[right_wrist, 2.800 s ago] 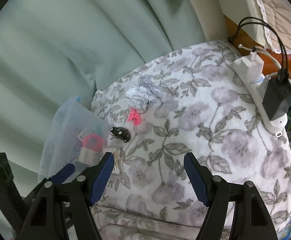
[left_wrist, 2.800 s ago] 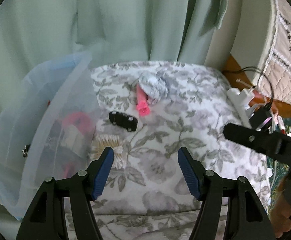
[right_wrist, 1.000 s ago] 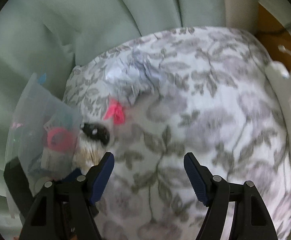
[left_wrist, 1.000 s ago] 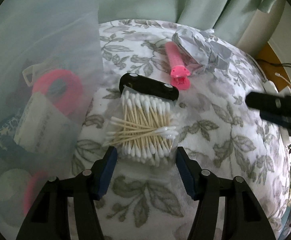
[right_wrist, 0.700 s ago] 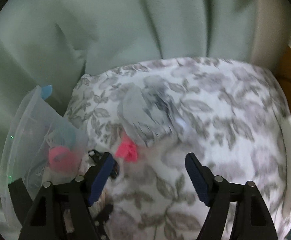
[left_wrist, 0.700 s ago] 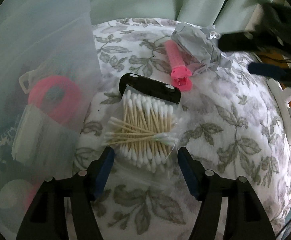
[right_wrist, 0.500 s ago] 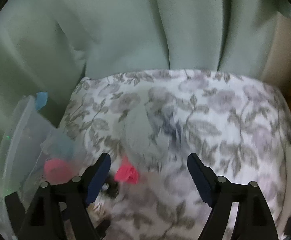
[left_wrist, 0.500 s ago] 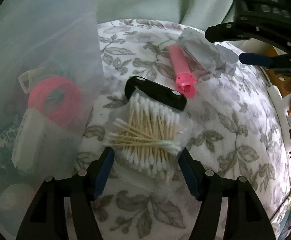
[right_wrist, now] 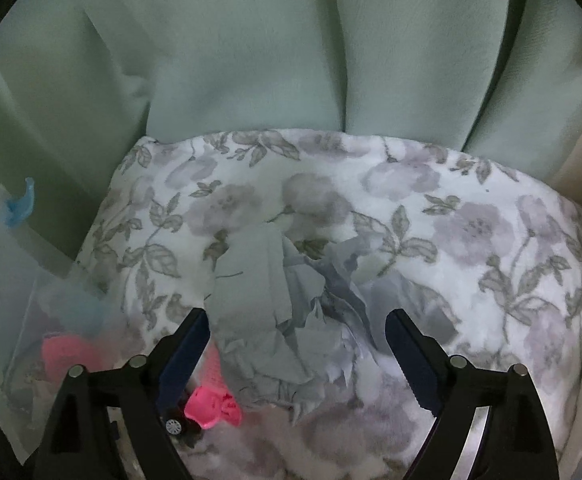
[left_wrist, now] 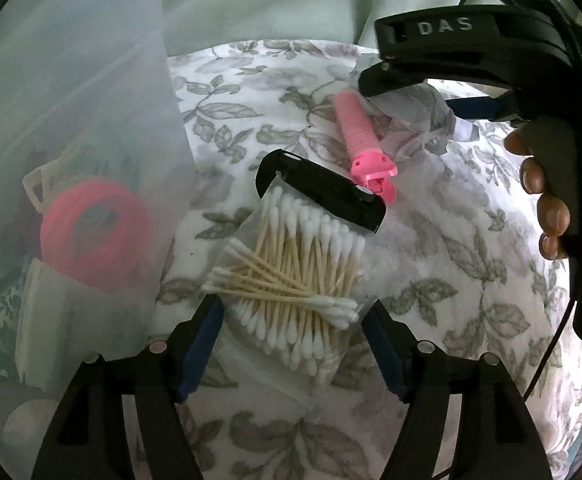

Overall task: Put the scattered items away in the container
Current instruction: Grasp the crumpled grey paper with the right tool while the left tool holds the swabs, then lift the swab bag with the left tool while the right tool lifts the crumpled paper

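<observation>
left tool (left_wrist: 291, 344): opening, straddles cotton swab bag (left_wrist: 291, 280), untouched; sticks run straight ahead | right tool (right_wrist: 297, 356): opening, empty over crumpled paper (right_wrist: 291, 320), farther off

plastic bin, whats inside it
Through the cloudy wall of the plastic bin a pink ring and a white packet show. The rest is blurred.

Lighting: dim, soft daylight, cool green cast; source direction unclear. Left wrist view: brightest on the white floral-print fabric surface (left_wrist: 443, 240); soft shadow under the clear bag of cotton swabs (left_wrist: 291, 276); frosted translucent plastic container (left_wrist: 71, 160) hazes its contents. Right wrist view: darker, slightly blurred, crumpled grey paper (right_wrist: 303, 320) soft-edged. Both: strong fisheye curvature, black corner vignette.
</observation>
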The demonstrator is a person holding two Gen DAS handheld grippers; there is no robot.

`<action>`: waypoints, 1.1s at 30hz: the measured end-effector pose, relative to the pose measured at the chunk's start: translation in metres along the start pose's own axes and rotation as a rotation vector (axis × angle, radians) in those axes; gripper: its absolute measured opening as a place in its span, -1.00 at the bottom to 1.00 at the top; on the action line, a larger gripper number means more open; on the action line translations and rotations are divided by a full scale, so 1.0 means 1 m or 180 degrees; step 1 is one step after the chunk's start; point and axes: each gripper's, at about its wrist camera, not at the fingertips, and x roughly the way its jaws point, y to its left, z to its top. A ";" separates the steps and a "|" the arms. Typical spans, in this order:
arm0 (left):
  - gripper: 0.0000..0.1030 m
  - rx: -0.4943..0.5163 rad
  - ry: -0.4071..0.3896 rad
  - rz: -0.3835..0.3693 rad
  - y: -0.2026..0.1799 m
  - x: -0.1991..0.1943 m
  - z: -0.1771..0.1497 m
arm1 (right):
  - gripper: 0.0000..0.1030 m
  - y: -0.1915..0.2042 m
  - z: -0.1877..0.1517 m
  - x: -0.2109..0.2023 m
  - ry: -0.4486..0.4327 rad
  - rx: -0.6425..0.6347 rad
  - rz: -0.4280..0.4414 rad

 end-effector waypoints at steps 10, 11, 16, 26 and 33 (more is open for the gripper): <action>0.31 -0.0104 -0.0074 -0.0078 0.008 -0.001 0.004 | 0.69 -0.008 -0.003 0.002 0.0054 0.0279 0.0146; 0.26 -0.0112 -0.0083 -0.0082 0.009 -0.001 0.004 | 0.65 -0.007 -0.004 0.002 0.0055 0.0295 0.0161; 0.06 -0.0118 -0.0114 -0.0093 0.012 -0.003 0.005 | 0.43 -0.006 -0.011 -0.004 0.0073 0.0366 0.0215; -0.09 -0.0081 -0.0148 -0.0279 0.011 -0.015 0.000 | 0.23 -0.016 -0.042 -0.028 0.0116 0.0547 0.0316; -0.09 0.0064 -0.0161 -0.0388 -0.010 -0.046 -0.024 | 0.04 -0.035 -0.081 -0.062 0.0053 0.0831 0.0354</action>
